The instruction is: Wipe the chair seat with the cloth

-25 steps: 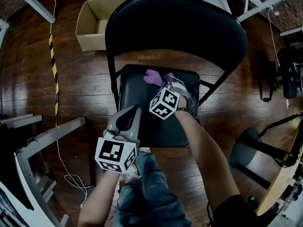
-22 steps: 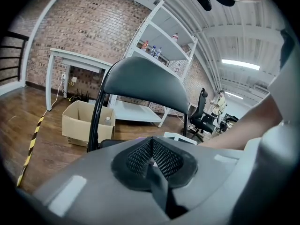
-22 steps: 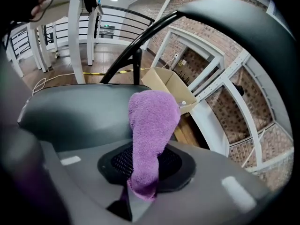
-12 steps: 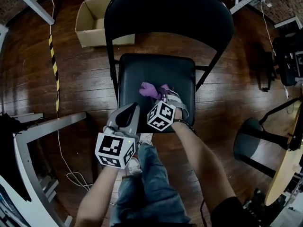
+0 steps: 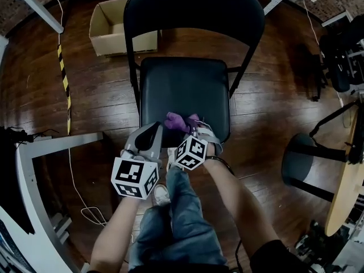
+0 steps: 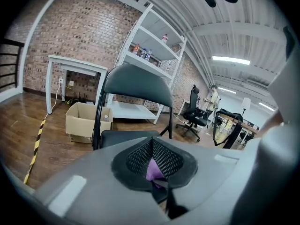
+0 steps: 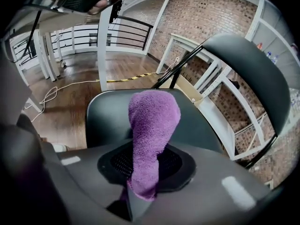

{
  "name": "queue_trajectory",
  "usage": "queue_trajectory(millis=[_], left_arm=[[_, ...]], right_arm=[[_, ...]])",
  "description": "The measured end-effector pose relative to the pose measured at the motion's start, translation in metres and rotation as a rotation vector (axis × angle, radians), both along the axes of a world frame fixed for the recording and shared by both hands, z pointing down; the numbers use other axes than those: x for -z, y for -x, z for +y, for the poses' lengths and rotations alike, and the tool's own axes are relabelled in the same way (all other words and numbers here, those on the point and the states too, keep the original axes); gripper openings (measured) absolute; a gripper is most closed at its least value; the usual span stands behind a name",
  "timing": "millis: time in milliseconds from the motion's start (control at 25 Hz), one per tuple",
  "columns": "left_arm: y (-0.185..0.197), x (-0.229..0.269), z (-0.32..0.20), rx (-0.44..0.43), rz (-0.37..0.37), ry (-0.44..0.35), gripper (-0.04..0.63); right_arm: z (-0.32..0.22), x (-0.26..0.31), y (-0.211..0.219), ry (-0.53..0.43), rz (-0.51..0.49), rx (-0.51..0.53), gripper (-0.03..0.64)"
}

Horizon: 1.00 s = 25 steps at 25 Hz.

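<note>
- The right gripper (image 7: 140,175) is clamping a purple cloth (image 7: 153,121), its jaws closed tight on it.
- The cloth is pressing on the black chair seat (image 5: 182,81), near its front edge.
- The left gripper (image 6: 153,165) is waiting just beside the cloth, its jaws pressed together and holding nothing.

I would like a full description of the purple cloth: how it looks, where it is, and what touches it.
The cloth is purple, with a soft, fluffy pile like terry. It is bunched into a thick roll, not spread flat. The right gripper is shut on one end, and the rest sticks out beyond the jaws. In the head view it is near the front edge of the black chair seat, seemingly resting on it.
</note>
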<state>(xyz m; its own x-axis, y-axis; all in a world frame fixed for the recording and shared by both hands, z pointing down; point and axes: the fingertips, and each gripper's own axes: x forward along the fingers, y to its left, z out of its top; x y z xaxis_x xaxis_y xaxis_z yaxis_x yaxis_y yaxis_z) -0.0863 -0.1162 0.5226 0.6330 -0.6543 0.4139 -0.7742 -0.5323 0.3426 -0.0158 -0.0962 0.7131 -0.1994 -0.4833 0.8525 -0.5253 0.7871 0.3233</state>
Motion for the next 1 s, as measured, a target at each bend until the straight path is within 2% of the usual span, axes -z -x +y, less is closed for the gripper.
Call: queue_trajectory(millis=[360, 560, 760, 1000], left_arm=[[-0.007, -0.002, 0.032, -0.032, 0.002, 0.01, 0.003], [-0.012, -0.001, 0.036, -0.041, 0.0, 0.016, 0.003], [-0.017, -0.001, 0.026, -0.04, 0.003, 0.013, 0.003], [-0.033, 0.005, -0.009, -0.019, 0.036, -0.004, 0.003]], right_arm=[[0.056, 0.001, 0.009, 0.01, -0.031, -0.031, 0.081], [0.064, -0.002, 0.009, 0.026, -0.032, -0.035, 0.082], [0.047, 0.018, 0.005, -0.04, -0.083, -0.053, 0.083], [-0.031, 0.063, -0.033, -0.171, -0.13, -0.139, 0.083]])
